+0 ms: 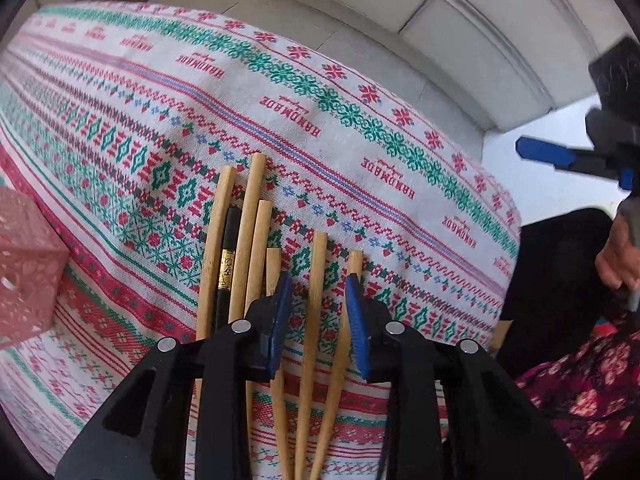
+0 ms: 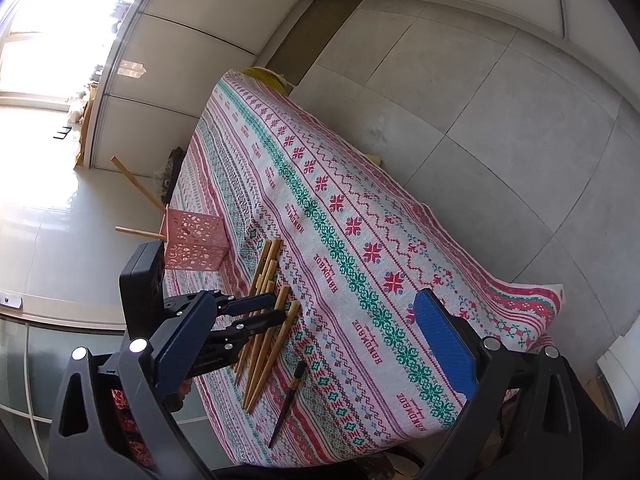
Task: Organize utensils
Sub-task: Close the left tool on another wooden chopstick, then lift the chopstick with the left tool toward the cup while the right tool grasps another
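**Left wrist view: jaws apart over the chopstick pile, nothing held**

The left gripper point(image 1: 318, 320) points steeply down at the table, its blue pads apart with nothing pinched. One wooden chopstick point(image 1: 310, 344) lies on the cloth in the gap between them; whether either pad brushes the neighbouring sticks cannot be told.

The wooden chopsticks point(image 2: 266, 312) lie bunched, roughly parallel, on the patterned tablecloth point(image 1: 360, 128). I judge them light, stiff and smooth, so a stick can roll or pivot when pinched. Taking hold near the thick squared end, or about mid-length, should keep one from swinging. The sticks lie close together, so closing on one alone may drag a neighbour along, and the soft woven cloth could snag a pad that goes too low.

A black chopstick with a gold band point(image 1: 225, 264) lies among the wooden ones in the left wrist view; in the right wrist view another black chopstick point(image 2: 289, 402) lies alone, apart from the pile.

The pink perforated basket point(image 2: 194, 242) stands just beyond the pile, with two wooden sticks already poking out of it. It looks light and may shift if knocked.

The right gripper point(image 2: 316, 354) hovers with its jaws spread wide and empty. A person's hand point(image 1: 616, 256) shows at the edge of the left wrist view.
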A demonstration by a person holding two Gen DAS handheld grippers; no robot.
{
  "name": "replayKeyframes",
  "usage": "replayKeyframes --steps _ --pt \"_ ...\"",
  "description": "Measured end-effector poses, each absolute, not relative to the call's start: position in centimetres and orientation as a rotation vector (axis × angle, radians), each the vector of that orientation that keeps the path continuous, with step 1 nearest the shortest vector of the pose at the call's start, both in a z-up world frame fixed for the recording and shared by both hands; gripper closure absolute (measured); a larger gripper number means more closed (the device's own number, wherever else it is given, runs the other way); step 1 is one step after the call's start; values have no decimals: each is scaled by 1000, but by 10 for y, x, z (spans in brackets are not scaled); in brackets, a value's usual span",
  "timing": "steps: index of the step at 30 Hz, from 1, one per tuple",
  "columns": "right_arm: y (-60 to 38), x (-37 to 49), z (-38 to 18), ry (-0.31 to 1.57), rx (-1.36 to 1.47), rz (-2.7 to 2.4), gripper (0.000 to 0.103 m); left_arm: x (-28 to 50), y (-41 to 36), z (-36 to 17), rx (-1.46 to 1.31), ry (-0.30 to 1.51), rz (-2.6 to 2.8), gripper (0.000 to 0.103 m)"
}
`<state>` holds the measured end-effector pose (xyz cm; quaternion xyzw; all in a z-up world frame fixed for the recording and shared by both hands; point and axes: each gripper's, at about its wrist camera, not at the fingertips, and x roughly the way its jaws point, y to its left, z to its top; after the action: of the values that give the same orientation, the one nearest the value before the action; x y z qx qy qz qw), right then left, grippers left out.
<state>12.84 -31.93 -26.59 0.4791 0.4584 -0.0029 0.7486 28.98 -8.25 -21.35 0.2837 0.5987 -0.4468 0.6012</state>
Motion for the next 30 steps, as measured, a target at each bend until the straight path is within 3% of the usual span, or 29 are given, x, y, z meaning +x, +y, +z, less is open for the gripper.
replayKeyframes --steps 7,8,9,15,23,24,26,30 --pt "-313 130 -263 1003 1018 -16 7 268 -95 -187 959 1258 -910 79" --pt "-313 130 -264 1007 1025 -13 7 261 -108 -186 979 1242 -912 88" --pt "-312 132 -266 1014 1040 -8 7 254 -116 -185 972 1245 -922 96" --pt "-296 142 -284 1106 1149 19 9 261 -88 -172 689 1207 -765 97" --pt "-219 191 -284 1302 1006 -14 46 220 25 -66 325 952 -729 97" --pt "-207 200 -282 1321 956 -26 48 206 33 -59 300 916 -717 97" --pt "-188 216 -283 1365 872 -73 63 182 37 -53 249 849 -700 97" --pt "-168 232 -290 1420 742 -195 72 138 28 -62 194 757 -694 97"
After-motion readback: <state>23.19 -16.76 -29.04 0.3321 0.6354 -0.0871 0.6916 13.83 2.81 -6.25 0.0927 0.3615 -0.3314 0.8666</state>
